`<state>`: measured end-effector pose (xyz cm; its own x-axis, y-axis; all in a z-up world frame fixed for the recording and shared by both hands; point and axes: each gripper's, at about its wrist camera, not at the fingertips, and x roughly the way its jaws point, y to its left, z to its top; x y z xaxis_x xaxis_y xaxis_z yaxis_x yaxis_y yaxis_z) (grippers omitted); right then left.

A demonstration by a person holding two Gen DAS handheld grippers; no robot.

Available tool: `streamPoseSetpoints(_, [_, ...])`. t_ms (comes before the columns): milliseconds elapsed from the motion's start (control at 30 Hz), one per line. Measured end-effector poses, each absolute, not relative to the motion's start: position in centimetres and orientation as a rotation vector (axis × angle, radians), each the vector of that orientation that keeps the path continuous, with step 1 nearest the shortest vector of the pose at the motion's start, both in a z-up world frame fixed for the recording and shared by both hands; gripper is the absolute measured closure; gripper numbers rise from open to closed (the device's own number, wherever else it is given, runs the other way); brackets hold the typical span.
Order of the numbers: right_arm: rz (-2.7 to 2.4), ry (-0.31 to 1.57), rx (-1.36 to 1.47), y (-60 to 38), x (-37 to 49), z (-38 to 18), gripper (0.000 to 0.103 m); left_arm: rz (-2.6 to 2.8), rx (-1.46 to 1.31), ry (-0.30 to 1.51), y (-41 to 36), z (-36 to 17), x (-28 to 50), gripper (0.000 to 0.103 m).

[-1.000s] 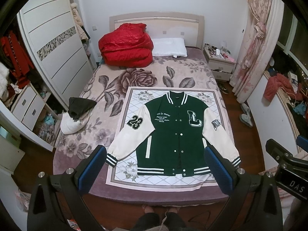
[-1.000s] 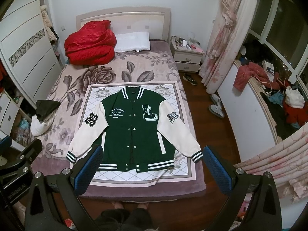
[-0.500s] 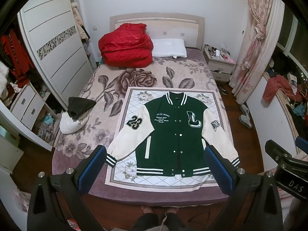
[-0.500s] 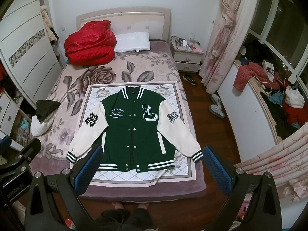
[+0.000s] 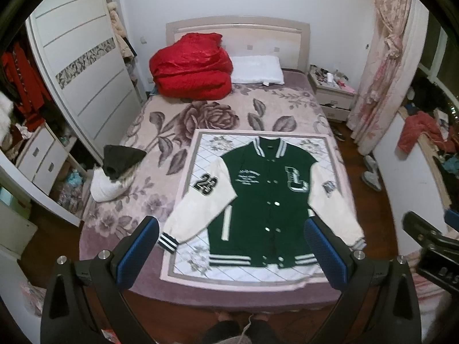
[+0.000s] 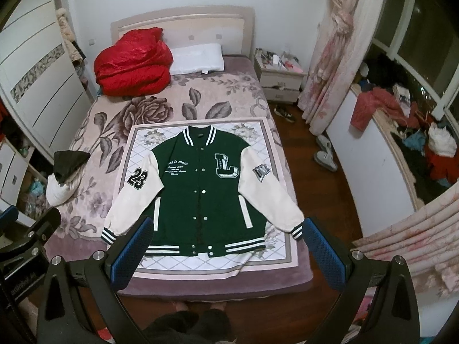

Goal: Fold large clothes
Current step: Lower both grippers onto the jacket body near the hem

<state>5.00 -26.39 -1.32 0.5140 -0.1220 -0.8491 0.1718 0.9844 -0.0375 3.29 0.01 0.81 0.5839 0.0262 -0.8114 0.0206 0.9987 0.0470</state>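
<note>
On the near half of the bed (image 6: 178,106), square on a pale quilted mat (image 6: 143,149), the green varsity jacket (image 6: 200,189) lay face up and fully spread, and not one fold had gone in. Snaps closed down the front, striped collar at the far end, striped hem toward the near edge of the mattress. Both cream sleeves angled out and down: the left sleeve (image 6: 134,192) with its "23" patch ran off toward the near left, the right sleeve (image 6: 266,189) toward the near right, each cuff resting close to a near corner of the mat. So the laying-out looked done, and by my reading everything else was left: sleeves in across the chest, sides over, then hem up to collar.

Up high and back from the foot of the bed, the left tool (image 5: 231,245) hung with its blue pads wide apart, nothing between them, touching no cloth. The right tool (image 6: 228,243) matched it, fingers spread just as wide, empty, looking down over the whole garment. Neither was anywhere near a cuff or a shoulder. The left view was a touch smeared, so I could not say how exactly that tool was aimed.

Far off at the headboard a red duvet (image 6: 132,63) was bundled beside a white pillow (image 6: 198,58), well apart from the jacket.
</note>
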Motion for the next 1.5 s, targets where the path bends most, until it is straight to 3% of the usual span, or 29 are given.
streamPoseSetpoints(167, [-0.217, 1.082, 0.143, -28.2, 8.7, -9.8, 0.000, 0.058, 0.150, 0.936, 0.2, -7.0, 7.8, 0.000])
streamPoseSetpoints(233, [-0.262, 1.146, 0.151, -29.3, 10.6, -16.0, 0.022, 0.075, 0.202, 0.968, 0.1, -12.1, 10.0, 0.000])
streamPoseSetpoints(267, [-0.283, 1.198, 0.162, -29.9, 11.7, -19.5, 0.026, 0.086, 0.233, 1.000, 0.0, -15.2, 11.2, 0.000])
streamPoseSetpoints(533, [-0.276, 1.509, 0.283, -33.7, 19.5, -48.3, 0.027, 0.166, 0.388, 1.256, -2.1, -40.8, 17.9, 0.000])
streamPoseSetpoints(667, [-0.236, 1.593, 0.272, -33.1, 23.0, -60.2, 0.028, 0.220, 0.386, 1.377, -1.8, -50.9, 19.1, 0.000])
streamPoseSetpoints(733, [-0.202, 1.630, 0.268, -32.1, 24.1, -64.5, 0.047, 0.223, 0.389, 1.415, -2.1, -55.0, 19.3, 0.000])
streamPoseSetpoints(800, [-0.162, 1.702, 0.300, -31.1, 24.5, -68.6, 0.059, 0.215, 0.395, 1.443, -2.4, -57.8, 19.2, 0.000])
streamPoseSetpoints(967, [-0.055, 1.643, 0.336, -28.9, 23.9, -69.2, 0.059, 0.183, 0.403, 1.442, -3.6, -60.1, 17.4, 0.000])
streamPoseSetpoints(1033, [-0.025, 1.603, 0.396, -28.7, 23.0, -68.2, 0.039, 0.175, 0.419, 1.427, -3.7, -59.9, 17.1, 0.000])
streamPoseSetpoints(1100, [0.028, 1.612, 0.416, -27.5, 22.5, -69.1, 0.033, 0.176, 0.401, 1.420, -3.5, -59.6, 16.7, 0.000])
streamPoseSetpoints(1167, [0.071, 1.664, 0.373, -25.5, 22.0, -71.0, 0.033, 0.178, 0.384, 1.419, -3.2, -59.5, 16.4, 0.000])
streamPoseSetpoints(1200, [0.058, 1.692, 0.308, -24.4, 21.6, -72.5, 0.038, 0.176, 0.381, 1.419, -3.1, -59.7, 16.1, 0.000])
streamPoseSetpoints(1233, [0.000, 1.690, 0.229, -23.7, 21.2, -73.6, 0.056, 0.172, 0.382, 1.422, -3.3, -59.9, 16.5, 0.000])
streamPoseSetpoints(1267, [-0.029, 1.676, 0.212, -23.3, 20.9, -74.0, 0.059, 0.172, 0.385, 1.425, -3.3, -60.1, 16.7, 0.000])
streamPoseSetpoints(1300, [-0.056, 1.662, 0.223, -23.1, 20.6, -74.1, 0.068, 0.171, 0.383, 1.425, -3.3, -60.2, 16.7, 0.000])
streamPoseSetpoints(1333, [-0.071, 1.645, 0.231, -22.8, 20.3, -73.9, 0.091, 0.170, 0.378, 1.423, -3.3, -60.2, 16.7, 0.000])
streamPoseSetpoints(1500, [0.000, 1.584, 0.232, -19.6, 18.7, -72.1, 0.091, 0.147, 0.370, 1.438, -3.3, -60.2, 17.1, 0.000])
